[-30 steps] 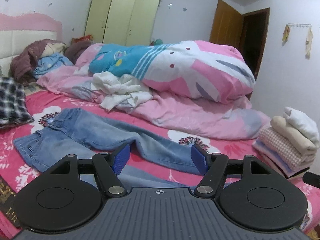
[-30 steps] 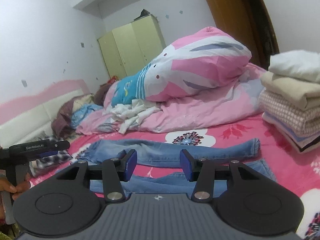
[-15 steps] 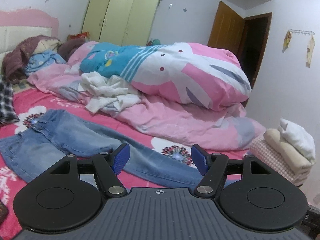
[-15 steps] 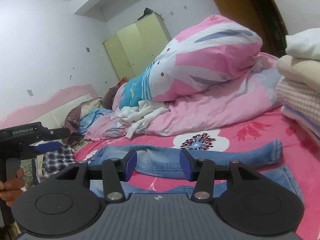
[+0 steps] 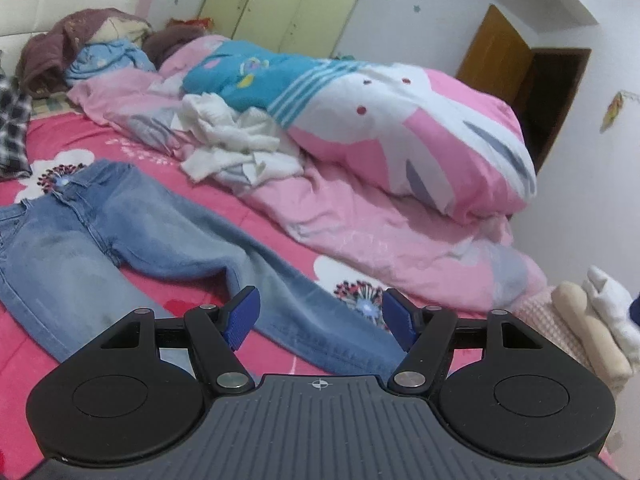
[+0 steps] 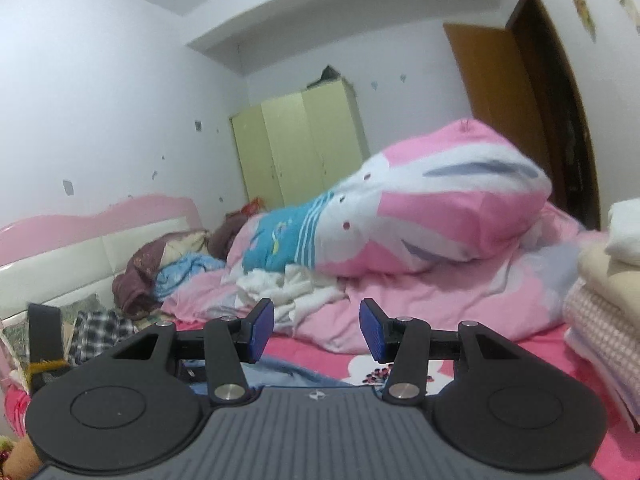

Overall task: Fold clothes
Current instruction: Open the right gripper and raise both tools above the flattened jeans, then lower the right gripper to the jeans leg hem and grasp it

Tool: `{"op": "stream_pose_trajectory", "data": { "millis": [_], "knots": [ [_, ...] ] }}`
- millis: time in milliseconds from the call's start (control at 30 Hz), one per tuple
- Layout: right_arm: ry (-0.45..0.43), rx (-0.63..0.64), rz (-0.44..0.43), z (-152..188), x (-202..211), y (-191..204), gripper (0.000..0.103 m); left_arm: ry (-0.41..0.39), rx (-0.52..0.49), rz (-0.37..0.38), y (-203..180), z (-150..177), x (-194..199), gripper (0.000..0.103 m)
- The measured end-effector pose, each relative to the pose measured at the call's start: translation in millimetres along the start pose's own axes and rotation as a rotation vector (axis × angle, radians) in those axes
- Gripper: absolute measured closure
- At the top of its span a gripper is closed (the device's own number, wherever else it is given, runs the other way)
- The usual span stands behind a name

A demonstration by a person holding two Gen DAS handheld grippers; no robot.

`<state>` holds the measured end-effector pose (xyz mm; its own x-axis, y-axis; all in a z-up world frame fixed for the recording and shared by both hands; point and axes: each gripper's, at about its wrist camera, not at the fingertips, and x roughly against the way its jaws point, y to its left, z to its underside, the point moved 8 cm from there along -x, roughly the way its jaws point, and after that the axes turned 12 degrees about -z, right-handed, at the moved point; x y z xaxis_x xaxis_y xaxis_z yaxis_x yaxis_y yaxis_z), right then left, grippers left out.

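A pair of light blue jeans (image 5: 132, 236) lies spread flat on the pink flowered bedsheet (image 5: 96, 140), waist at the left, legs running right. My left gripper (image 5: 320, 318) hovers open above the far leg near its hem, with nothing between its blue pads. In the right wrist view only a strip of the jeans (image 6: 292, 374) shows below the fingers. My right gripper (image 6: 316, 330) is open and empty, held above the bed and pointing nearly level toward the heaped quilt. The other hand-held gripper's handle (image 6: 44, 344) stands at the left edge.
A big pink, white and blue quilt (image 5: 400, 128) is heaped along the back of the bed with crumpled white clothes (image 5: 236, 144) in front. A stack of folded clothes (image 5: 592, 328) sits at the right. A checked garment (image 5: 12, 120) lies left. Wardrobe (image 6: 296, 144) and door behind.
The left gripper has moved right along the jeans and rolled, so its view tilts. The right gripper has risen; the jeans have nearly dropped out of its view. Both stay open.
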<state>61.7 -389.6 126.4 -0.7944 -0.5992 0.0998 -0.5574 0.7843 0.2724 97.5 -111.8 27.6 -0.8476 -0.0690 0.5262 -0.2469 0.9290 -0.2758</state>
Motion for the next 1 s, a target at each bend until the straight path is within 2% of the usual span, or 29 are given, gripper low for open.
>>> {"op": "stream_pose_trajectory", "data": {
  "millis": [67, 200, 367, 567, 833, 1000],
  "knots": [
    [-0.014, -0.02, 0.017, 6.7, 9.3, 6.5, 0.053, -0.001, -0.008, 0.023, 1.8, 4.0, 12.7, 0.035],
    [0.045, -0.03, 0.032, 23.8, 14.3, 21.6, 0.053, -0.012, 0.008, 0.061, 9.4, 2.6, 33.9, 0.035],
    [0.054, -0.026, 0.046, 17.7, 22.9, 35.0, 0.053, -0.048, 0.043, 0.067, 26.4, -6.4, 57.2, 0.035],
    [0.037, -0.074, 0.055, 10.2, 22.6, 34.6, 0.053, -0.066, 0.064, 0.066, 40.0, -15.8, 52.8, 0.035],
    [0.073, -0.098, 0.079, 17.6, -8.6, 22.2, 0.053, -0.008, 0.1, 0.043, 60.1, -9.3, 14.6, 0.035],
    [0.112, -0.095, 0.081, 29.7, -28.9, 17.1, 0.053, -0.008, 0.095, 0.027, 68.5, -8.2, 0.4, 0.035]
  ]
}}
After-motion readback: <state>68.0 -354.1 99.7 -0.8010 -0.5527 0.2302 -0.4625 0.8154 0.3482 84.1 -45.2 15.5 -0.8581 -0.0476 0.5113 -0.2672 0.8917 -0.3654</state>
